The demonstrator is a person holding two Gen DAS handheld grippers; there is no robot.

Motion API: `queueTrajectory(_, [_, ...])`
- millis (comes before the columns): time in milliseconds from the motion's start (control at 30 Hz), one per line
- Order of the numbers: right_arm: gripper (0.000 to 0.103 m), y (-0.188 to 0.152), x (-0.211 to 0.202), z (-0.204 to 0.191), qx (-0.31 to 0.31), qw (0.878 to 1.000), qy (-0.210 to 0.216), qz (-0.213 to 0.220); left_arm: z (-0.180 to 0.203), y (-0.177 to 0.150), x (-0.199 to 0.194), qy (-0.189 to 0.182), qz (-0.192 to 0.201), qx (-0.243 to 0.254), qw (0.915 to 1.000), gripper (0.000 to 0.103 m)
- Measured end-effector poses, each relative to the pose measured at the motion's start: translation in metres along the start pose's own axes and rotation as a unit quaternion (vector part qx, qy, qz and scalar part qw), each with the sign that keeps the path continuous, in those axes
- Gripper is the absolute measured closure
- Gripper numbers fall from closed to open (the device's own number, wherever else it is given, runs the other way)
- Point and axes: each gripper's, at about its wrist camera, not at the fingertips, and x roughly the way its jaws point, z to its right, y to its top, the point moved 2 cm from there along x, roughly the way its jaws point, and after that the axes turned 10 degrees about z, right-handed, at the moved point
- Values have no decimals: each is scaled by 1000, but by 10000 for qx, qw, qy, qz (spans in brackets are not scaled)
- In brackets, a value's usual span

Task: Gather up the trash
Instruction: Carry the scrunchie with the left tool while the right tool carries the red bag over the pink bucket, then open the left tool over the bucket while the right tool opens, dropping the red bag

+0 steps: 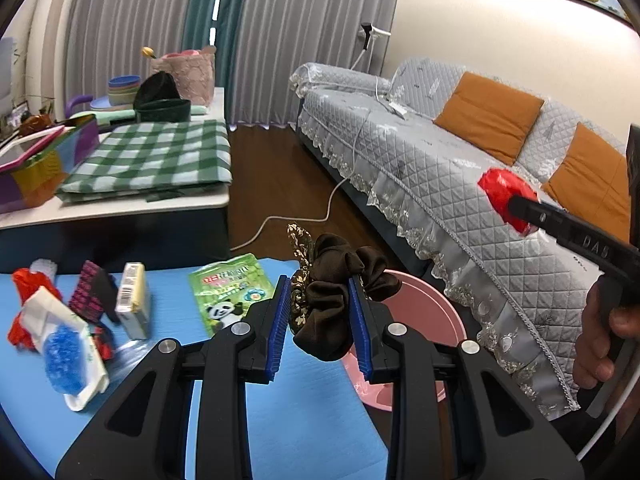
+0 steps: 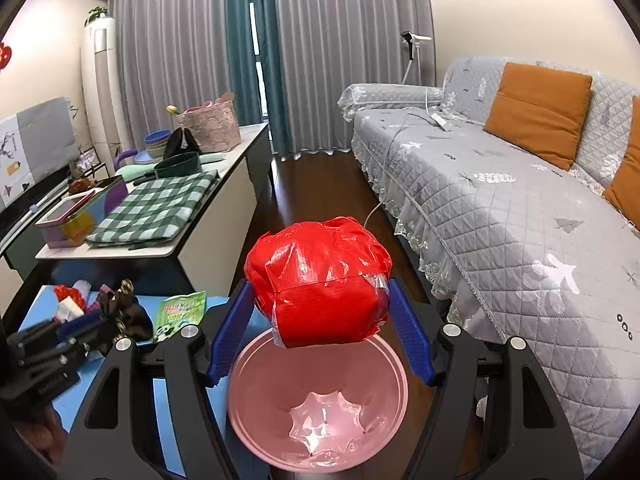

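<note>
My left gripper (image 1: 318,290) is shut on a dark brown scrunchie (image 1: 332,300), which bunches up between its blue pads above the edge of the blue mat (image 1: 304,420). My right gripper (image 2: 320,286) is shut on a crumpled red plastic wad (image 2: 320,284) and hangs over the open pink bin (image 2: 256,400). The left wrist view shows that wad (image 1: 506,196) at the right, with the bin (image 1: 432,308) just behind the scrunchie. On the mat lie a green panda packet (image 1: 228,292), a white box (image 1: 134,300), a dark patterned packet (image 1: 92,292) and a white pack with blue beads (image 1: 64,348).
A grey quilted sofa (image 2: 500,208) with orange cushions runs along the right. A low table with a green checked cloth (image 2: 156,208), bowls and a basket stands at the left. A white cable (image 1: 296,220) trails over the dark wood floor between them.
</note>
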Motion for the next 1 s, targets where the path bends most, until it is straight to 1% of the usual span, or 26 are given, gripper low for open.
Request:
queueTrajectory(100, [35, -1, 10, 4, 133, 9999, -16, -45, 6, -2, 11, -36, -12, 43, 10000, 74])
queueTrajectory(267, [35, -6, 26, 3, 118, 9998, -85, -163, 14, -6, 25, -110, -33, 141, 9998, 74])
queueTrajectory(667, [35, -16, 37, 5, 11, 9989, -306, -357, 38, -21, 58, -413, -247, 219, 9986, 74])
queueTrajectory(1000, [35, -18, 40, 7, 50, 9985, -346, -414, 43, -28, 67, -477, -326, 223, 9981, 74])
